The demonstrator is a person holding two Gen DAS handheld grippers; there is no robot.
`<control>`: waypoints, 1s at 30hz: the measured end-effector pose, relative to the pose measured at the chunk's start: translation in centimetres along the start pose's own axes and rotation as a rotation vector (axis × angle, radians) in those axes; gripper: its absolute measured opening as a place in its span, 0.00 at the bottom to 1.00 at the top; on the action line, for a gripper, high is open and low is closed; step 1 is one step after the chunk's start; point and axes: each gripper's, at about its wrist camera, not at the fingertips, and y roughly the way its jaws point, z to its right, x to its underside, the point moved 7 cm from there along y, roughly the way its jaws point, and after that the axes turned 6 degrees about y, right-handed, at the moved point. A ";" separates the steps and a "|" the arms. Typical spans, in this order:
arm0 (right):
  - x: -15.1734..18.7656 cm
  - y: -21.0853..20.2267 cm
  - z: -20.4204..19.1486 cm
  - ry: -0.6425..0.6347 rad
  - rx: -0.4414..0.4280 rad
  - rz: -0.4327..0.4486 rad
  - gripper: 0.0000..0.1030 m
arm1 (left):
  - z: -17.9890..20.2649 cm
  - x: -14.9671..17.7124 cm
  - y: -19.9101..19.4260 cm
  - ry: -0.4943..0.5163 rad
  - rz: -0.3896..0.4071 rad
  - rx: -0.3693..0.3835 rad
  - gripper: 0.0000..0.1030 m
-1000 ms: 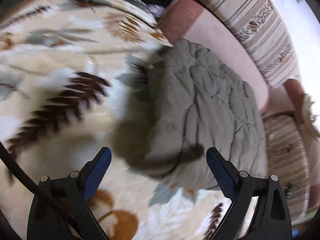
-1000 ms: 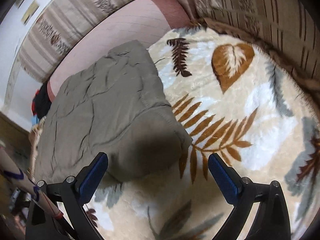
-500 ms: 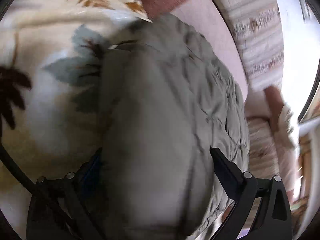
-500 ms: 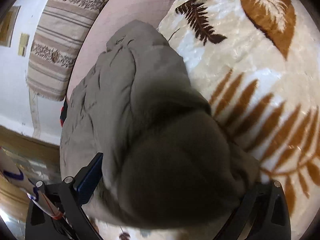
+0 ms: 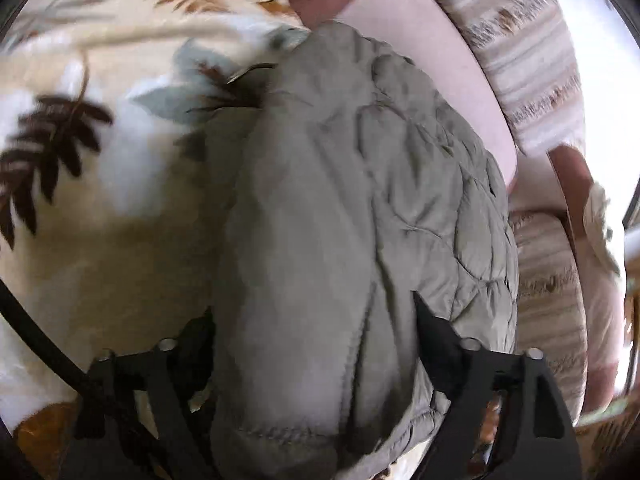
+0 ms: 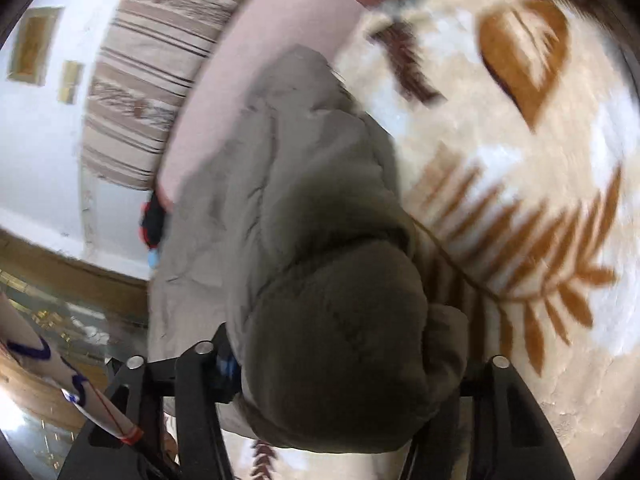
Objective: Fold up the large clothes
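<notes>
Two wrist views share one scene; a cream fleece blanket (image 5: 100, 208) printed with brown and orange leaves is the largest surface, with broad bare stretches on the side away from the couch; a pink couch seat (image 5: 420, 48) borders it, backed by striped cushions (image 6: 148, 80); the olive quilted jacket (image 5: 360, 184), the thing being folded, lies along the blanket's edge where it meets the pink seat. Left gripper (image 5: 316, 332) has a thick fold of jacket bulging between its fingers, which have just been closing; whether the pads press on it cannot be told. Right gripper (image 6: 344, 360) likewise straddles a rounded jacket bulge while closing; its grip is equally unclear.
</notes>
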 end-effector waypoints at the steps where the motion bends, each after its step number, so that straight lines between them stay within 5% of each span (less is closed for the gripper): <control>1: -0.1 0.1 0.2 0.008 0.020 0.012 0.81 | 0.1 -0.1 -0.4 -0.017 0.004 0.001 0.83; 9: -0.5 -4.2 -0.3 -0.076 0.146 0.095 0.88 | 2.0 0.3 -7.5 0.163 0.139 -0.235 0.83; 12: -0.9 -7.6 0.2 -0.147 0.287 0.209 0.90 | 1.5 1.4 -9.8 0.202 0.177 -0.350 0.83; 14: -0.9 -9.8 -0.5 -0.214 0.370 0.289 0.90 | 1.6 2.3 -11.0 0.219 0.205 -0.400 0.83; 17: 0.0 -10.4 -4.6 -0.335 0.377 0.321 0.90 | 2.2 4.1 -11.8 0.236 0.257 -0.461 0.83; 22: 3.5 -6.0 -12.7 -0.561 0.323 0.244 0.89 | 3.4 6.8 -11.3 0.247 0.289 -0.487 0.83; 24: 5.1 -3.1 -15.4 -0.636 0.300 0.205 0.71 | 4.2 8.1 -11.0 0.276 0.297 -0.516 0.83; 26: 6.1 -0.1 -17.4 -0.688 0.283 0.167 0.62 | 4.8 9.1 -11.0 0.318 0.313 -0.555 0.83; 30: 6.7 5.7 -18.1 -0.742 0.343 0.125 0.62 | 4.9 10.0 -11.3 0.342 0.329 -0.582 0.83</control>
